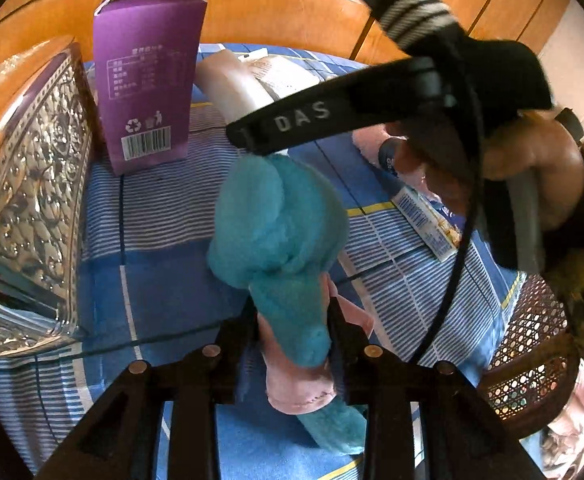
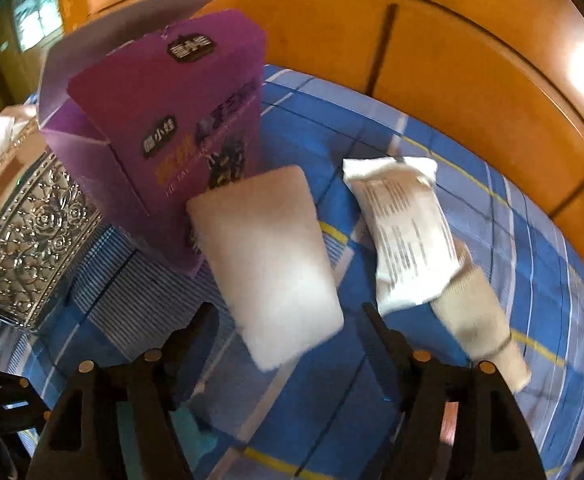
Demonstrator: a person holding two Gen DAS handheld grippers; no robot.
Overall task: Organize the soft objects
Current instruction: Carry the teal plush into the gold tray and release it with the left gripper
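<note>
Left claw is grasping the teal plush toy – light, squishy, won't break, so pinch its thick middle. Right claw is released, nothing in it.

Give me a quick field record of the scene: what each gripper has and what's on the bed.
left gripper: jaws closed on a teal and pink plush toy
right gripper: open, white pad between the fingers, no clear contact
surface: blue plaid sheet
standing: purple carton, top flap open
beside carton: embossed silver box
loose: white printed packet, beige sock
</note>
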